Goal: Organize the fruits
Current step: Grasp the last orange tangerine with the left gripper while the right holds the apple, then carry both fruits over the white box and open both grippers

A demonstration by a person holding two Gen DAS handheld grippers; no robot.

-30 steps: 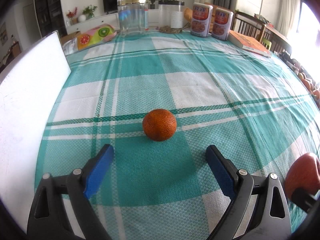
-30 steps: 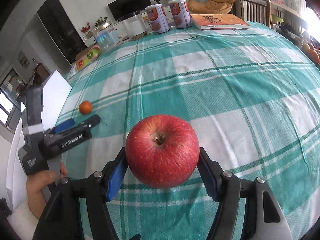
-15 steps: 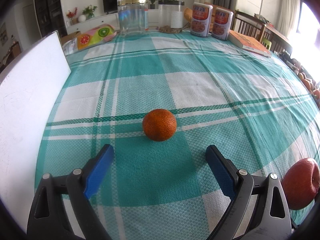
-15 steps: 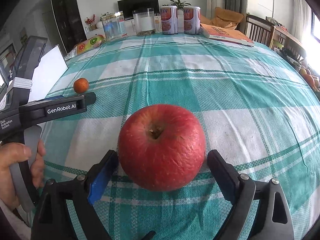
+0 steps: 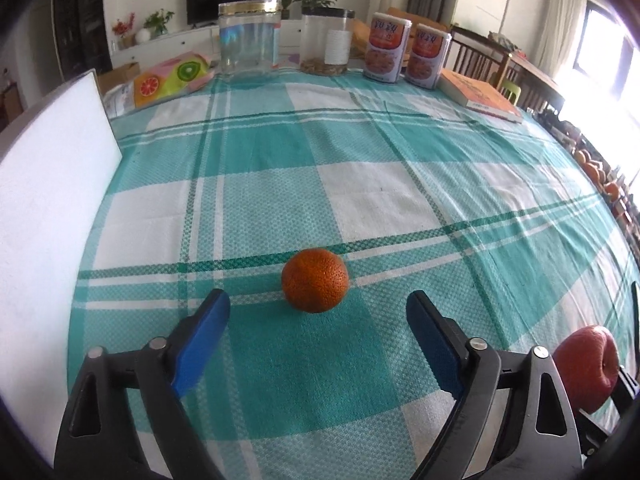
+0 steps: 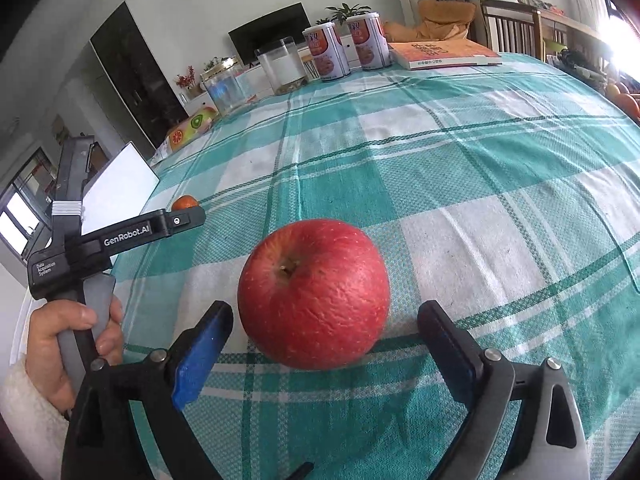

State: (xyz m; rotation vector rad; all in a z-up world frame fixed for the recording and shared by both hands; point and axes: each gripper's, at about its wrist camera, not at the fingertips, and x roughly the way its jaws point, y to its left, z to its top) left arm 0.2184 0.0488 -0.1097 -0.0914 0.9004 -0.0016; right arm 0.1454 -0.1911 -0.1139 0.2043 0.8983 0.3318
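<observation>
Reading "GenRobot.AI", white lettering along left tongs (image 6: 188,220) beside orange (image 6: 185,202).

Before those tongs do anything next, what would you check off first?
1. Left tongs open: ok.
2. Tangerine centred ahead of the left tongs: ok.
3. Right tongs open, clear of the apple: ok.
4. Apple resting on the tablecloth: ok.
5. Space between apple and tangerine: ok.
6. Where the fruit should end up: cannot tell.
</observation>
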